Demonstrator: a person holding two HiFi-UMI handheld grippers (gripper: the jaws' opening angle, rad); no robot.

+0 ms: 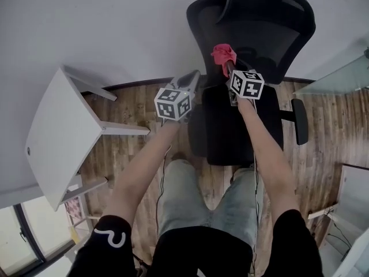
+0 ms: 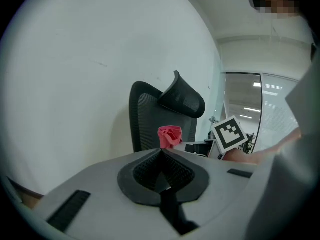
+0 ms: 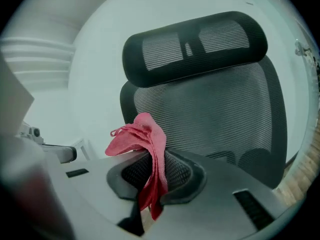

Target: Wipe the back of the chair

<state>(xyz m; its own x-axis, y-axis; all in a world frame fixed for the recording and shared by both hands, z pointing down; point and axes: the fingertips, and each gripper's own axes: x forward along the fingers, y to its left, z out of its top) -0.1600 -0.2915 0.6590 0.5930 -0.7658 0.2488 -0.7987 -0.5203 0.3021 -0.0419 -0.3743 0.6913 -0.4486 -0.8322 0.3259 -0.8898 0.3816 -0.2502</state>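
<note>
One black mesh office chair point(image 1: 253, 33) stands against the white wall point(image 1: 104, 22) on wood flooring point(image 1: 124, 149), with open floor between it and one white table point(image 1: 57, 131) to the left. Of two grippers, the left gripper point(image 1: 193, 81) is clamped together and empty. The right gripper point(image 1: 229, 69) pinches one red cloth point(image 1: 222, 55) just before the backrest point(image 3: 215, 109).

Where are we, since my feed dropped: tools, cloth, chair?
Left tool shut, empty. Right tool shut on red cloth, facing chair back. Nothing between them.
</note>
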